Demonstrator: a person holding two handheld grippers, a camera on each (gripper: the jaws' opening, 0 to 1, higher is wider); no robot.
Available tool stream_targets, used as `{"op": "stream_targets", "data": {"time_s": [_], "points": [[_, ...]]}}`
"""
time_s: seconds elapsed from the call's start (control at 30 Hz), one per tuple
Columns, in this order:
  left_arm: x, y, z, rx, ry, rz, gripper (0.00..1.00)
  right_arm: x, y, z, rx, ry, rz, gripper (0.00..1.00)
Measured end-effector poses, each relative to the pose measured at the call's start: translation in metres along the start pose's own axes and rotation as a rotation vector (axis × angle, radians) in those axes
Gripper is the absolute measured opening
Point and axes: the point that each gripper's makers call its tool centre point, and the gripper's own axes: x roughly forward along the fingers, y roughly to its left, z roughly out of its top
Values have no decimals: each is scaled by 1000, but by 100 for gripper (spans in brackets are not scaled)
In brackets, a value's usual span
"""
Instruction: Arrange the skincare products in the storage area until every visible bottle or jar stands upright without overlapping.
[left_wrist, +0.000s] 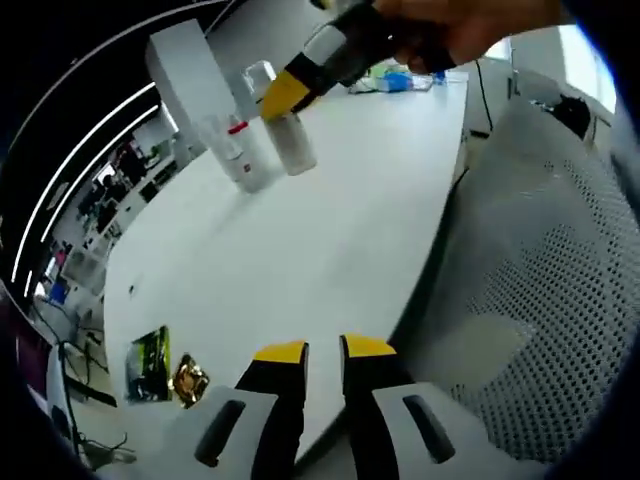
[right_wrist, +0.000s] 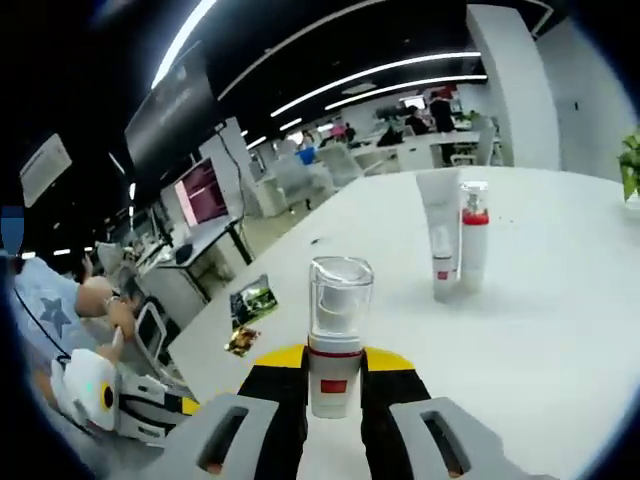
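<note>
Right now the right gripper (right_wrist: 335, 385) is clamped on a pump bottle (right_wrist: 337, 335) — white body, clear cap, red label — held upright on the white table (right_wrist: 560, 330), jaws pressing its lower body from both sides. In the left gripper view the same right gripper (left_wrist: 285, 95) comes in from the top with a hand (left_wrist: 460, 30) behind it, its yellow tips at the bottle (left_wrist: 290, 135).

Just beside it stand two more products, touching or nearly so: a white tube (right_wrist: 437, 245) standing on its cap and a slim bottle with a red collar (right_wrist: 474, 240). All three are upright, none overlapping.

Left gripper (left_wrist: 322, 375) hangs low over the near table edge, well apart from the products — jaws nearly closed with a thin gap, holding nothing.

Two small packets (left_wrist: 165, 370) lie flat near the far table edge. A mesh chair (left_wrist: 560, 300) stands beside the table.
</note>
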Motion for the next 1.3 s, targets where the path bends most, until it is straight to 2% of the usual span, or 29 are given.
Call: {"op": "stream_targets", "data": {"time_s": [0.07, 0.1, 0.13, 0.23, 0.33, 0.53, 0.7, 0.8, 0.97, 1.1, 1.3], "points": [[3, 1, -4, -37, 13, -5, 15, 6, -13, 6, -11, -17, -29, 11], [6, 2, -7, -29, 29, -4, 17, 14, -25, 8, -4, -12, -51, 11], [6, 2, -10, -29, 41, -2, 18, 16, -28, 8, -1, -10, -55, 11], [6, 5, -14, -49, 61, 3, 16, 28, -48, 12, -2, -12, -94, 11], [9, 5, -21, -56, 97, 0, 17, 39, -67, 15, -52, -8, -136, 11], [9, 6, -27, -53, 122, 13, 14, 57, -100, 9, -41, 11, -205, 11], [9, 7, -27, -49, 123, 21, 12, 66, -119, 9, -58, 15, -245, 11], [8, 9, -26, -36, 117, 37, 10, 69, -132, 10, -39, 17, -271, 11], [10, 8, -29, -33, 127, 32, 9, 75, -140, 14, -72, 16, -286, 11], [11, 6, -29, -23, 129, 27, 9, 79, -146, 14, -30, 6, -286, 11], [11, 4, -32, -23, 138, 19, 8, 87, -148, 10, -56, 17, -299, 11]]}}
